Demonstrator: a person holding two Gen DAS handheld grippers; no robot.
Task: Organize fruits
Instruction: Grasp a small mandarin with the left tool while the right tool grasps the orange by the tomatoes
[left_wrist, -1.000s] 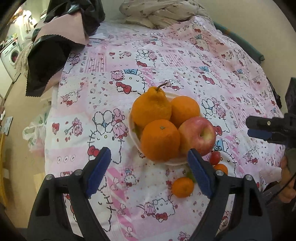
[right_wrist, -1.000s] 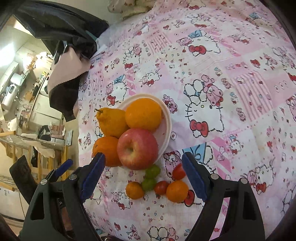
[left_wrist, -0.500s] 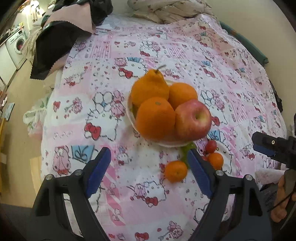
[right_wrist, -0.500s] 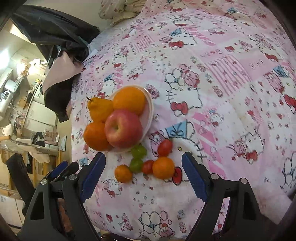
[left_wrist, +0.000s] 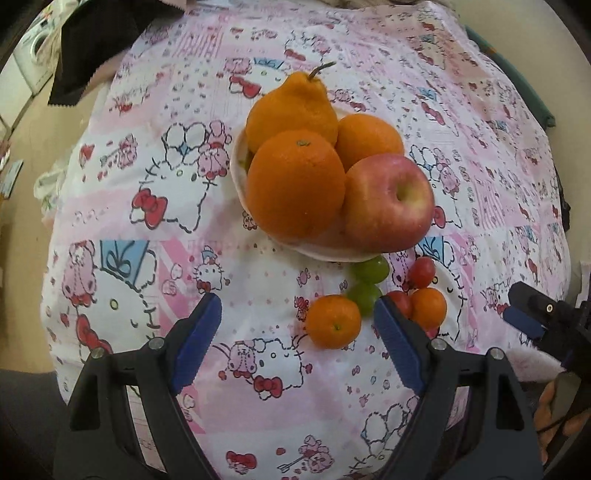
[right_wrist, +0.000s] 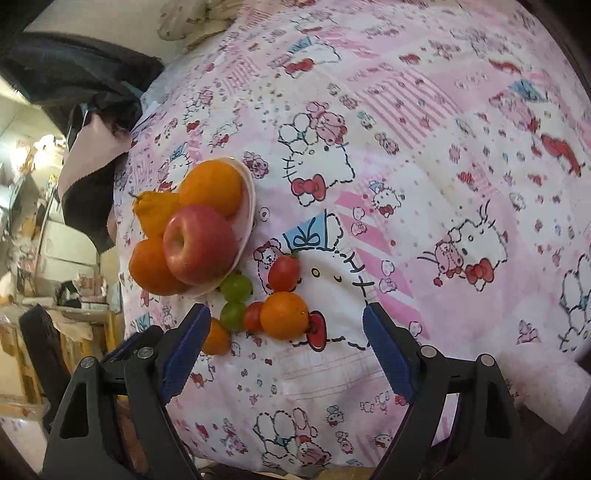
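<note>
A white plate (left_wrist: 238, 173) (right_wrist: 248, 218) on the pink cartoon bedsheet holds two round oranges (left_wrist: 295, 184), a pear-shaped orange fruit (left_wrist: 291, 107) and a red apple (left_wrist: 388, 203) (right_wrist: 199, 243). In front of it lie loose small fruits: a small orange (left_wrist: 333, 321) (right_wrist: 216, 338), another small orange (left_wrist: 428, 308) (right_wrist: 284, 315), two green grapes (left_wrist: 369, 271) (right_wrist: 236, 288) and two cherry tomatoes (left_wrist: 421, 271) (right_wrist: 283, 272). My left gripper (left_wrist: 297, 345) is open above the sheet, near the small orange. My right gripper (right_wrist: 284, 349) is open just short of the loose fruits.
The pink sheet (left_wrist: 166, 184) covers a bed that drops off at the left edge to a floor (left_wrist: 22, 122). Dark clothing (left_wrist: 96, 48) (right_wrist: 85, 92) lies at the far left corner. Crumpled bedding (right_wrist: 192, 22) lies at the far end. Cluttered furniture (right_wrist: 44, 240) stands beside the bed.
Both grippers have pulled back and lowered toward the near bed edge, so the loose small fruits now lie just ahead of the fingertips. Both stay open. No fruit has moved.
</note>
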